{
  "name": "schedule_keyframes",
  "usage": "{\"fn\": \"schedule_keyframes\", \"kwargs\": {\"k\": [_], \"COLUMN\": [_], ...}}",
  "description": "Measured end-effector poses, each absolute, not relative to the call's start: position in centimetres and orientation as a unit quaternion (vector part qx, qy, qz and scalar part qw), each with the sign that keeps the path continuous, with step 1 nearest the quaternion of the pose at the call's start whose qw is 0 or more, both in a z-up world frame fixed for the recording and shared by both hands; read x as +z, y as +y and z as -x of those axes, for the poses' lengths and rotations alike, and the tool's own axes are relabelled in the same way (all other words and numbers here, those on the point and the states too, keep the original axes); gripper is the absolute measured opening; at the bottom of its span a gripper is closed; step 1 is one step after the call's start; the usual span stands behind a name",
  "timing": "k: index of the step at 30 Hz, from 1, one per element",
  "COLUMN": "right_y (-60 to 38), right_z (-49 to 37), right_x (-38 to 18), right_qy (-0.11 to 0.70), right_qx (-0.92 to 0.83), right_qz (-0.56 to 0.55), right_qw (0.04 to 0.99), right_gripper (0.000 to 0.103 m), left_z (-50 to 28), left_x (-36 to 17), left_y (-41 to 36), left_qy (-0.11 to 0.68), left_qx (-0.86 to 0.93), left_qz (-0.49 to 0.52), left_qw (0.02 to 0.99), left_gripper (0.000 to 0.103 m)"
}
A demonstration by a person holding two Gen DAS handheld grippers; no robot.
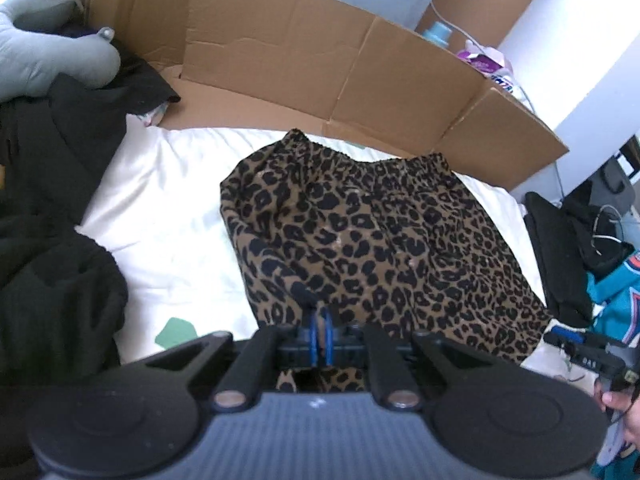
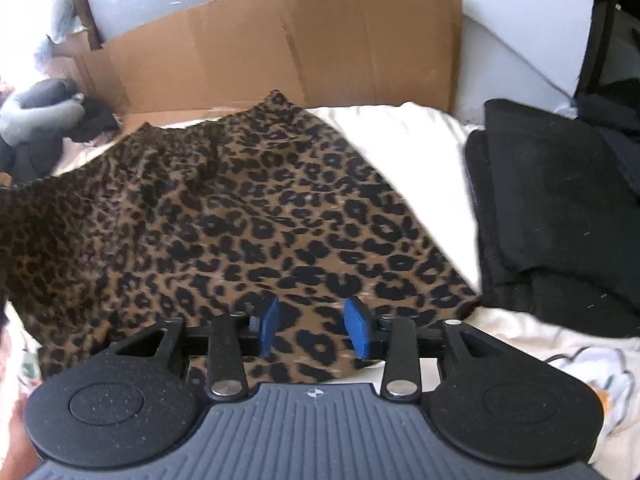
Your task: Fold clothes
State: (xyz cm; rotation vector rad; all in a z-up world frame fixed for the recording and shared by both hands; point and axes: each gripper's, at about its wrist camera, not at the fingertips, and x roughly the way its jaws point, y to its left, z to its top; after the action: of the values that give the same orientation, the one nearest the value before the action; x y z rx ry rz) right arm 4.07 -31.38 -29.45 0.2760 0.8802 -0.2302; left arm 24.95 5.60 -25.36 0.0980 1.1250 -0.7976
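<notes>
The leopard skirt (image 1: 360,232) lies spread on the white bed sheet (image 1: 160,216), its gathered waistband toward the cardboard wall (image 1: 304,64). The left claw (image 1: 320,334) is clamped on a pinch of the near hem, probably so that this corner can be lifted and carried over for a fold. The right claw (image 2: 312,326) hovers with its blue pads (image 2: 356,326) apart over the other part of the hem, not gripping yet. A black clothes pile (image 1: 52,208) crowds the left side, and folded black garments (image 2: 560,216) lie just beside the skirt on the right, so there is little room for the fold.

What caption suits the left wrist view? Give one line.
Left hand-held gripper pinches leopard-print skirt on white bedding.
</notes>
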Motion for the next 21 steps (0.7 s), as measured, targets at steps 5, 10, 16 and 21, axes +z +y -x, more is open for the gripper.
{"fn": "schedule_keyframes", "kwargs": {"k": [5,10,16,21], "right_y": [-30.3,-29.8,-28.4,-26.9], "right_z": [-4.5,-5.2,-5.9,-6.3], "right_x": [-29.4,-29.3,-29.0,-28.7], "right_qy": [0.411,0.403,0.396,0.393], "right_qx": [-0.097,-0.086,-0.065,-0.045], "right_qz": [-0.135,-0.15,-0.146,-0.142], "right_qw": [0.896,0.899,0.904,0.907], "right_gripper": [0.047,0.047,0.047,0.047], "left_z": [-24.0,-22.7,-21.6,-21.7], "left_x": [-25.3,-26.0,-26.7,-26.5], "left_y": [3.8,1.9,-0.4,-1.7], "left_qy": [0.519,0.529,0.536,0.531], "left_qx": [-0.359,-0.355,-0.364,-0.365], "left_qz": [-0.048,-0.052,-0.054,-0.055], "left_qw": [0.774,0.769,0.76,0.763], "left_gripper": [0.005,0.005,0.005,0.005]}}
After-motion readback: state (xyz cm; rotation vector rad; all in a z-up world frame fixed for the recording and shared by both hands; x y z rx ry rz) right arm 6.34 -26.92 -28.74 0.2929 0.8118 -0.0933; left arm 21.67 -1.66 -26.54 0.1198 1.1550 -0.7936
